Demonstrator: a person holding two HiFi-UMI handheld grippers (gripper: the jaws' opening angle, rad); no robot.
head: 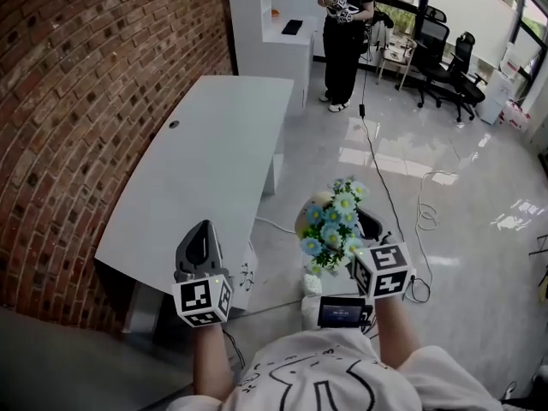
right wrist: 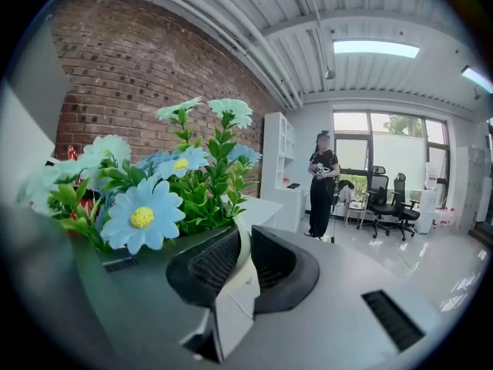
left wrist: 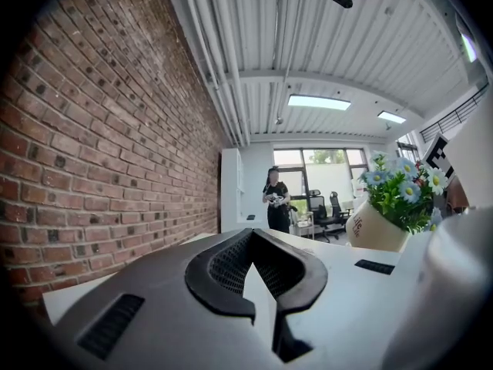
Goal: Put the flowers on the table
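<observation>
The flowers (head: 336, 217) in a cream pot (left wrist: 376, 228) are held in the air, right of the white table (head: 214, 144). The right gripper (head: 366, 226) is clamped on the pot's rim. The left gripper (head: 199, 232) is seen with jaws together and empty, above the table's near end.

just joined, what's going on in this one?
A person holds a gripper in each hand. The right gripper has its fingers closed on the rim of a pot of blue and white flowers, carried in the air over the floor just right of the white table. The left gripper is shut on nothing, near the table's near end. The pot is not yet on the table.
</observation>
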